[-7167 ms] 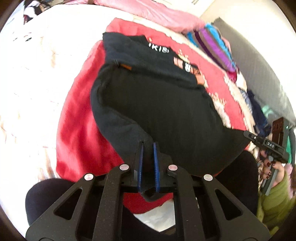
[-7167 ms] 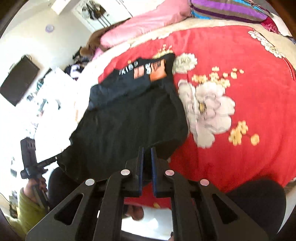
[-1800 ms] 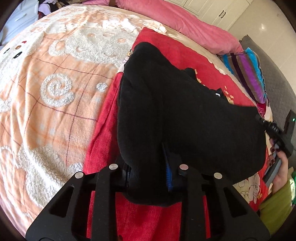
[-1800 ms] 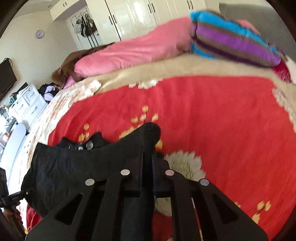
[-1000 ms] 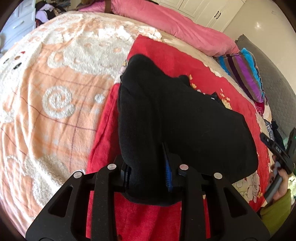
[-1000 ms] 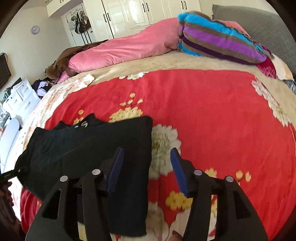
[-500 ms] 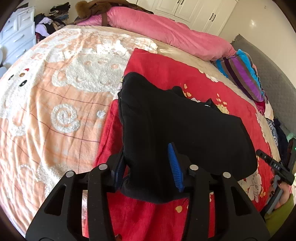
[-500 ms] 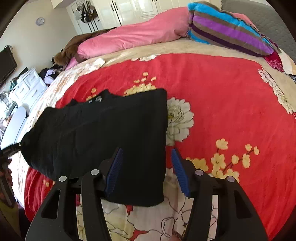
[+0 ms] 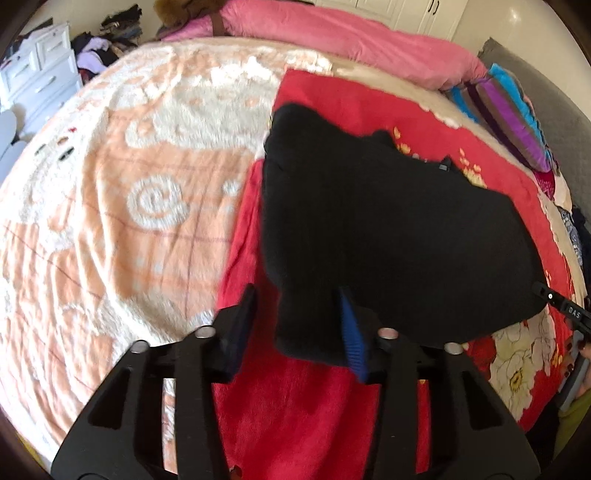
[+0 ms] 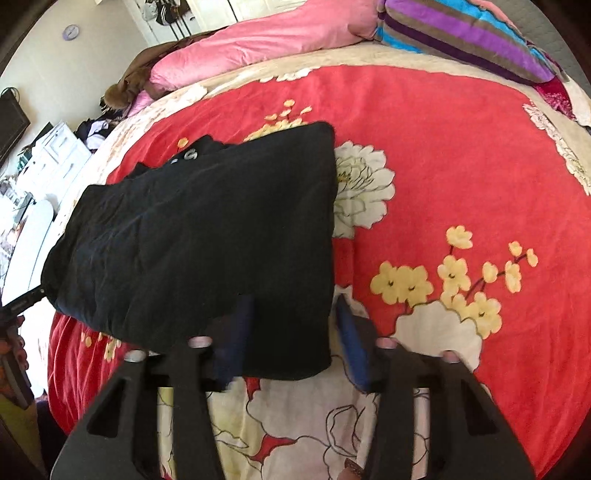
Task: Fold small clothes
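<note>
A black garment [image 9: 388, 229] lies folded flat on the red floral blanket [image 9: 332, 398]. My left gripper [image 9: 297, 293] straddles its near left corner. The jaws are closing but stand apart, and the left pad is clear of the cloth. In the right wrist view the same garment [image 10: 207, 229] fills the left half. My right gripper [image 10: 293, 299] hangs over its near right corner, jaws closing with the cloth edge between them, pads not pressing. Each gripper's tip shows at the other view's edge: the right gripper [image 9: 565, 310] and the left gripper [image 10: 22, 301].
An orange-and-white fleece blanket [image 9: 129, 184] covers the bed's left side. A pink duvet [image 9: 351, 40] and a striped pillow [image 10: 461, 33] lie at the head of the bed. White drawers [image 9: 37, 70] stand beyond the bed's left edge. The red blanket [image 10: 443, 155] stretches right of the garment.
The left jaws, shut on the cloth a second ago, have let go and parted. The right jaws were apart before. Both grippers have drawn back; the garment lies still.
</note>
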The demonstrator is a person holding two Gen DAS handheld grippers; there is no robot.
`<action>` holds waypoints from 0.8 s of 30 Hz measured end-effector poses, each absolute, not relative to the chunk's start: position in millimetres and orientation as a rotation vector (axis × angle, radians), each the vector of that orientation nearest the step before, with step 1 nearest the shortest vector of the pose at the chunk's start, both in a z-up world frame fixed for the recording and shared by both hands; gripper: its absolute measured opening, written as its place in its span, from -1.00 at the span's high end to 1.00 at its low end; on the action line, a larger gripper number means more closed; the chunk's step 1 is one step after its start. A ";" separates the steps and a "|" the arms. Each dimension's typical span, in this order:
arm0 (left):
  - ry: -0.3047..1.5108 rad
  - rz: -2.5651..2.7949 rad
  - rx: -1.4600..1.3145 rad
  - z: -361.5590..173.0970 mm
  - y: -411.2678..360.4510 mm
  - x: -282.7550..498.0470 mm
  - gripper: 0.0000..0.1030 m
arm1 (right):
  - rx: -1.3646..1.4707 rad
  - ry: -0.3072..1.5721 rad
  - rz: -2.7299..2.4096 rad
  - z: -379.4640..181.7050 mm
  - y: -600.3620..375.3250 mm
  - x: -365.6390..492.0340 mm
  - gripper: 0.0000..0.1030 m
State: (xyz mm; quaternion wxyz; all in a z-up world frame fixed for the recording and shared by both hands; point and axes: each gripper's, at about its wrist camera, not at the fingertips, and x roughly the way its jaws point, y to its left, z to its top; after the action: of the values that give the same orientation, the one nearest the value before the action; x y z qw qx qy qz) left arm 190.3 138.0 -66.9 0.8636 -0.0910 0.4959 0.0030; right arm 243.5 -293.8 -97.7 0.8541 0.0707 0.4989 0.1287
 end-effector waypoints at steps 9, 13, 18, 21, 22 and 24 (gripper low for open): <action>1.094 0.011 -0.236 -89.8 146.2 189.0 0.32 | 0.047 1.090 0.215 -112.4 -286.4 241.4 0.28; 1.080 0.012 -0.233 -85.2 144.2 187.3 0.32 | 0.063 1.079 0.193 -107.9 -289.8 239.6 -0.03; 1.062 0.016 -0.224 -75.3 141.5 184.6 0.30 | 0.076 1.030 0.185 -93.0 -295.4 231.1 -0.30; 1.054 0.017 -0.228 -70.1 141.9 182.5 0.22 | 0.078 0.982 0.182 -80.0 -295.5 225.0 -0.50; 1.048 0.017 -0.232 -68.0 142.5 181.3 0.18 | 0.077 0.972 0.182 -77.0 -295.6 223.8 -0.54; 1.037 0.020 -0.239 -64.1 143.6 178.8 0.11 | 0.070 0.947 0.187 -70.0 -294.3 219.6 -0.55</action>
State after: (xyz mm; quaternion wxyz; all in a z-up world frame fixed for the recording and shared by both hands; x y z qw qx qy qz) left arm 178.8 143.6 -64.1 0.8617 -0.1138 0.4944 0.0095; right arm 219.6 -294.3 -70.0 0.8851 0.0339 0.4553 0.0899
